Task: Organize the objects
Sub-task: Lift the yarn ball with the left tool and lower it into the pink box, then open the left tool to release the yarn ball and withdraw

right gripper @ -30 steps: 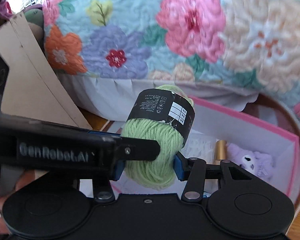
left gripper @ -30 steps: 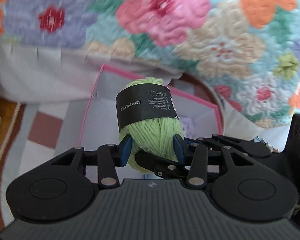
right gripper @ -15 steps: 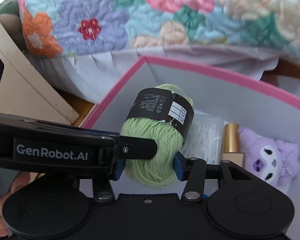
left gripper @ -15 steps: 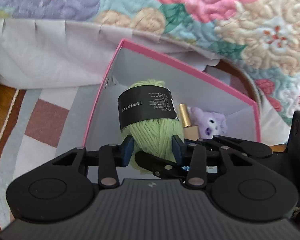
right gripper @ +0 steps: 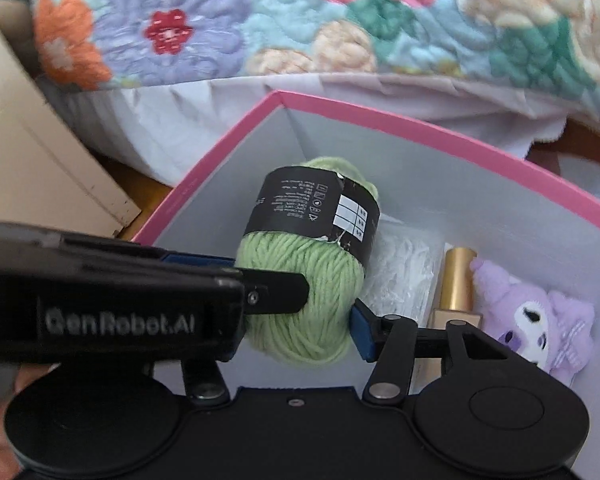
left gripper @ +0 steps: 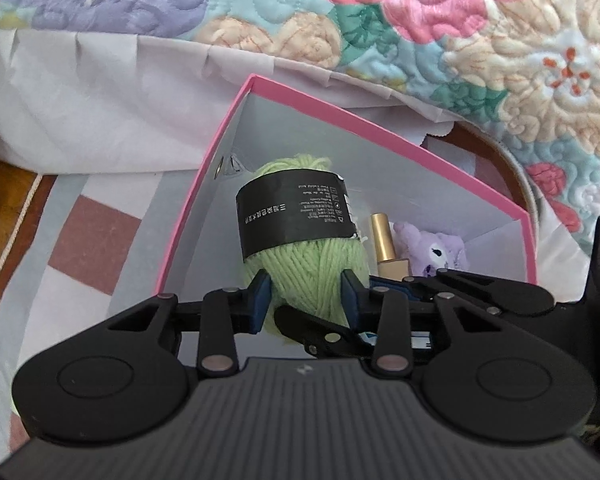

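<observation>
between both tools' (left gripper: pixel 305 295) pads, green yarn (left gripper: pixel 306 264) hangs over the pink box (left gripper: pixel 400 136).

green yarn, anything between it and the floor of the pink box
Nothing visible blocks it. The green yarn, gripped by both grippers, hangs inside the pink box; the gold bottle and purple plush sit off to the side.

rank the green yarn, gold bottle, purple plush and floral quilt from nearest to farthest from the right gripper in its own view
1. green yarn, held in the right gripper.
2. gold bottle, just right of it in the pink box.
3. purple plush, farther right.
4. floral quilt, beyond the box.
</observation>
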